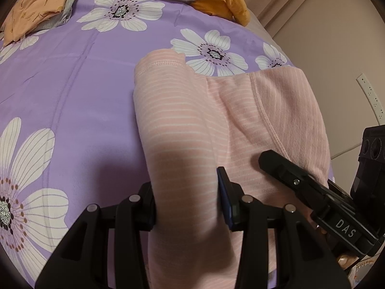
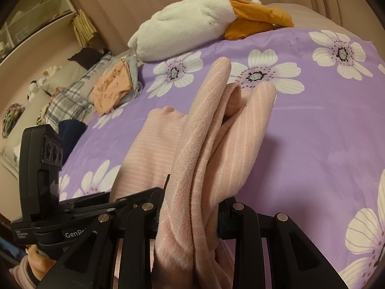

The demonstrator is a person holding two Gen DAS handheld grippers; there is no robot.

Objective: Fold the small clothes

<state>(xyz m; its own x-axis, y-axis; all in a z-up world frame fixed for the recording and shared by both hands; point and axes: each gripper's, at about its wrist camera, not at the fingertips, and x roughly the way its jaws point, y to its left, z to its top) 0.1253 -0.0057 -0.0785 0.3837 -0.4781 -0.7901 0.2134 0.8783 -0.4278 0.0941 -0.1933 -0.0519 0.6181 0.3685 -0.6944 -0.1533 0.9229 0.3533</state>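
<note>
Two grippers clamped on one pink striped garment (image 1: 173,110): left gripper (image 1: 187,207) clenched on a thick folded band of it, right gripper (image 2: 190,216) clenched on a bunched, several-layered edge that stands up in soft rolls ahead of the jaws. Garment partly lifted, far end draped flat on the purple floral bedspread (image 1: 72,91), near the bed's side edge. Fabric judged light, soft, limp knit: no stiffness, sags between holds, creases wherever it lands; fuzzy face, so unlikely to slip from the pads; nothing fragile. Best taken at hems and corners, one hold each side, kept taut between them so layers stay aligned; bunched grip on the right likely to leave an uneven edge. Surface: padded quilt, smooth, yielding, slightly domed, fair for laying flat but easy to rumple. Beyond, large white plush toy (image 2: 187,24) with orange bill at the far side. Folded orange printed garment (image 2: 113,86) on grey cloth at the far left corner, well apart. Plaid pillow (image 2: 69,98) past it. Shelving (image 2: 36,16) and pale curtains behind. White power strip (image 1: 370,94) on the wall, right.
</note>
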